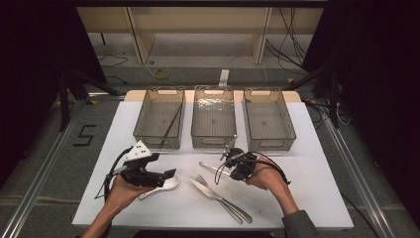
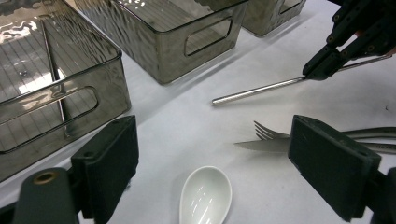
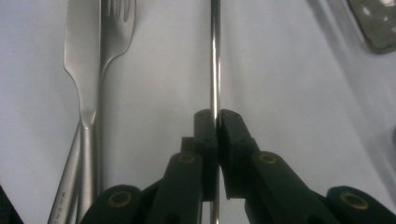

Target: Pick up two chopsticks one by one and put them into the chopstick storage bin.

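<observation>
A thin steel rod (image 3: 215, 56) lies on the white table (image 1: 307, 188), and my right gripper (image 3: 216, 119) is shut on it near one end. From above, the rod (image 1: 210, 167) points left from the right gripper (image 1: 226, 171). A steel knife (image 3: 81, 60) and fork (image 3: 114, 28) lie side by side just left of the rod. My left gripper (image 2: 219, 154) stands open above a white ceramic spoon (image 2: 205, 196), with nothing between its pads. From above, the left gripper (image 1: 168, 176) hovers by the spoon (image 1: 166, 186).
Three clear grey bins stand in a row at the back: left (image 1: 158, 145), middle (image 1: 214, 144) and right (image 1: 271, 145). A dark thin stick (image 1: 171, 124) leans inside the left bin. The knife and fork (image 1: 218, 198) lie between the hands.
</observation>
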A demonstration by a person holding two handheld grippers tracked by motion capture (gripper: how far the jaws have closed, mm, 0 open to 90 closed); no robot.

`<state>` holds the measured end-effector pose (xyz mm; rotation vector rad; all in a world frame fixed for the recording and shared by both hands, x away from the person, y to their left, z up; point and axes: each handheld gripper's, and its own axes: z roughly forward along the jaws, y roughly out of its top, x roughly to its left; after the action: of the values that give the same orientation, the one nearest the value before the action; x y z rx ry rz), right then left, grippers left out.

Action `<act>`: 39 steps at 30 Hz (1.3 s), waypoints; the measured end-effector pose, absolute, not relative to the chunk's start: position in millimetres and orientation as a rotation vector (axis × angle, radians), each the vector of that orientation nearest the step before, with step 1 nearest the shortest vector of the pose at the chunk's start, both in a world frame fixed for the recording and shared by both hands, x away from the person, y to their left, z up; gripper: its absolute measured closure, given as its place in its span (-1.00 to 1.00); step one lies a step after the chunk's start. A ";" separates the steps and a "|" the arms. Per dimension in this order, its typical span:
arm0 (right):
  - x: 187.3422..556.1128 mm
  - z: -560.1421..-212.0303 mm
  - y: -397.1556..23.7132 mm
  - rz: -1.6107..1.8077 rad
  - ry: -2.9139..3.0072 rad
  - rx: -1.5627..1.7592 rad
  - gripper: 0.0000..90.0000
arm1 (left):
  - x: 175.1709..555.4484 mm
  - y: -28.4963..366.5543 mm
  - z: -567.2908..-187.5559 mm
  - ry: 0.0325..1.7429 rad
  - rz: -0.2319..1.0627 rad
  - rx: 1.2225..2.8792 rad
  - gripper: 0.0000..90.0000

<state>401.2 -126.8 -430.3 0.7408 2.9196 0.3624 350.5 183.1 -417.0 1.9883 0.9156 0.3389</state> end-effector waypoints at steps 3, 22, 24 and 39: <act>401.3 -425.7 -130.6 0.389 2.919 0.749 0.93 | 350.5 182.5 -416.9 0.913 0.338 1.989 -0.65; 384.8 -391.2 -132.0 0.461 2.913 0.672 0.93 | 375.0 125.0 -429.3 0.686 0.280 2.210 -0.64; 381.7 -388.0 -130.1 0.469 2.914 0.640 0.93 | 376.7 115.8 -429.8 0.648 0.269 2.234 -0.64; 361.4 -376.1 -111.1 0.510 2.935 0.476 0.93 | 378.3 85.7 -438.4 0.476 0.228 2.371 -0.46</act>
<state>361.4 -111.1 -376.1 0.4761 2.9351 0.5097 378.3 85.7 -438.4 2.3713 0.4756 0.2282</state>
